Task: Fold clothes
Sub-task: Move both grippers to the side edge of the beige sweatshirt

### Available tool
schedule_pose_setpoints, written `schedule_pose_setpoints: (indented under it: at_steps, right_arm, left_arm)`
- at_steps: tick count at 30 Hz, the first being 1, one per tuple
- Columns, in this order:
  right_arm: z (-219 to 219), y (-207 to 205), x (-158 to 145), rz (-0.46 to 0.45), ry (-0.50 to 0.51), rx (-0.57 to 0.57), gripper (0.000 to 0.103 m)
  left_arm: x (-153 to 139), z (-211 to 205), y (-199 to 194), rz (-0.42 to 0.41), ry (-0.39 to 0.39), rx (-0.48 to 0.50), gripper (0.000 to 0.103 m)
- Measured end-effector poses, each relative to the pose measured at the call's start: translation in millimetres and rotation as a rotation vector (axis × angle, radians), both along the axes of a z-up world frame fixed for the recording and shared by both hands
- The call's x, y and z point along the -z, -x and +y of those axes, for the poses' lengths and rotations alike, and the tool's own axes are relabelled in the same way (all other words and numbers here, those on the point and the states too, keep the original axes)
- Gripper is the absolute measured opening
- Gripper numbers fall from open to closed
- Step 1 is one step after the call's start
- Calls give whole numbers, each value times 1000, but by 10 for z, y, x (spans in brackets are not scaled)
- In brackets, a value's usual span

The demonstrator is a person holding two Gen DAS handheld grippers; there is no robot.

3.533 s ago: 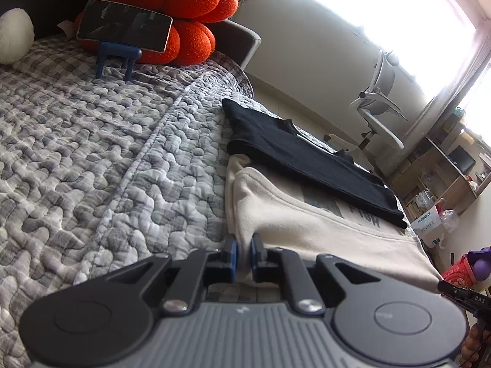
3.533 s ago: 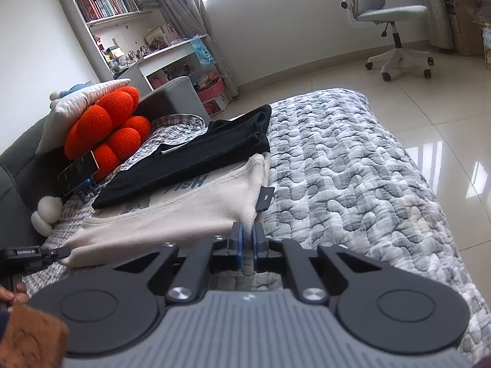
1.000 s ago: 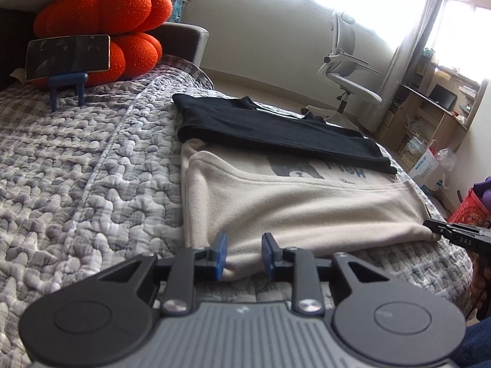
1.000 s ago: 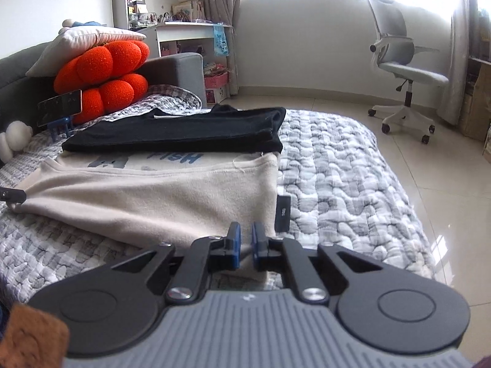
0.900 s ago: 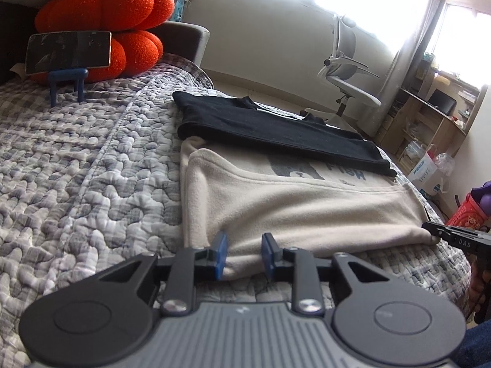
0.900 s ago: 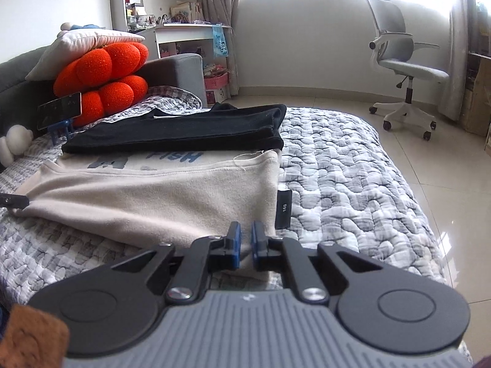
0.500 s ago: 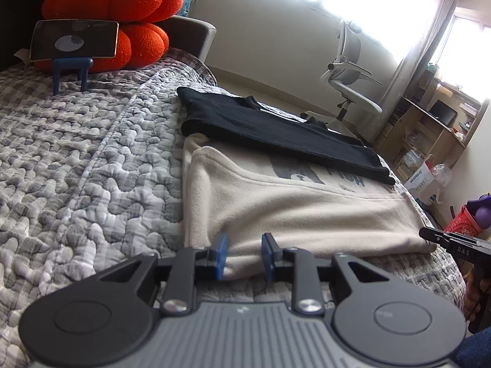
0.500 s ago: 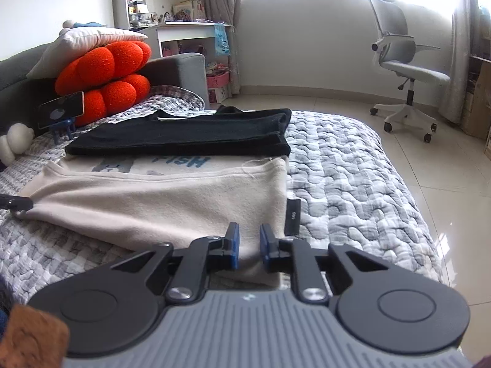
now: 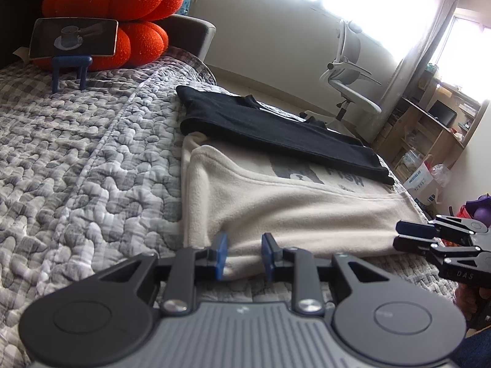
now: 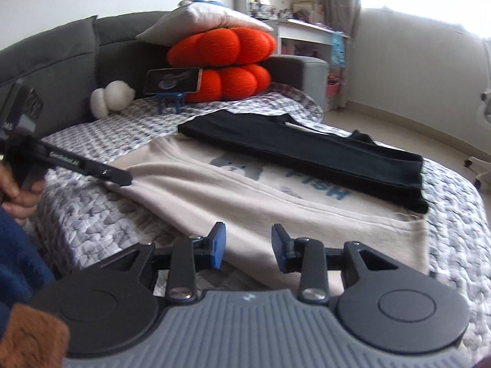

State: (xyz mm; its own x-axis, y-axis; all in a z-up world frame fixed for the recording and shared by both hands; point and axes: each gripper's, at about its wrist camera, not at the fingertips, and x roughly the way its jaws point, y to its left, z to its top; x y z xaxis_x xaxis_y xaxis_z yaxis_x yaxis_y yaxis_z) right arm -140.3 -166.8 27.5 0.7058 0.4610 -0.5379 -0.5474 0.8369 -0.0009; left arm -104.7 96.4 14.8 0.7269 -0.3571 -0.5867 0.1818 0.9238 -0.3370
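We show a cream fleece garment (image 9: pixel 276 211) lying folded lengthwise on the quilted bed (image 9: pixel 76 159), its near hem along the bed's near edge and its far margin under a folded black garment (image 9: pixel 276 128), which lies across it toward the far side; blue lettering shows between the two. We judge the cream piece to be light, thick and wholly limp; it will sag and drape from any single hold, and its napped surface should give the pads good friction with little risk of slipping; nothing about it is fragile. The left gripper (image 9: pixel 242 254) stands narrowly parted with the near hem at the left corner of the cloth lying between its blue pads (image 9: pixel 221 253); we see daylight on either side of the fabric, so we read no pinch. The right gripper (image 10: pixel 249 250) has just been opening and now stands moderately wide above the near hem toward the right corner; the cloth lies under the jaws but is not pressed. We would take hold at the two near corners, through all layers of the hem, since a hold on one layer would let the fold fall open; lifted evenly, the piece should follow without dragging the black garment, though the overlap may tug it.
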Motion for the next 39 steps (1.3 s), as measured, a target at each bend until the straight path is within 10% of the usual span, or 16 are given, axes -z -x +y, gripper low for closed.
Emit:
schedule_pose_setpoints:
  at_steps: [25, 31, 39]
  right_arm:
    - [665, -168, 142, -37, 152, -261, 46]
    - [566, -219, 103, -11, 90, -197, 22]
    - [506, -326, 19, 29, 9, -153, 19]
  left_arm:
    - [-103, 130, -56, -2, -10, -4, 41]
    - [-154, 183, -51, -6, -13, -2, 41]
    - [-379, -74, 100, -136, -262, 120, 63]
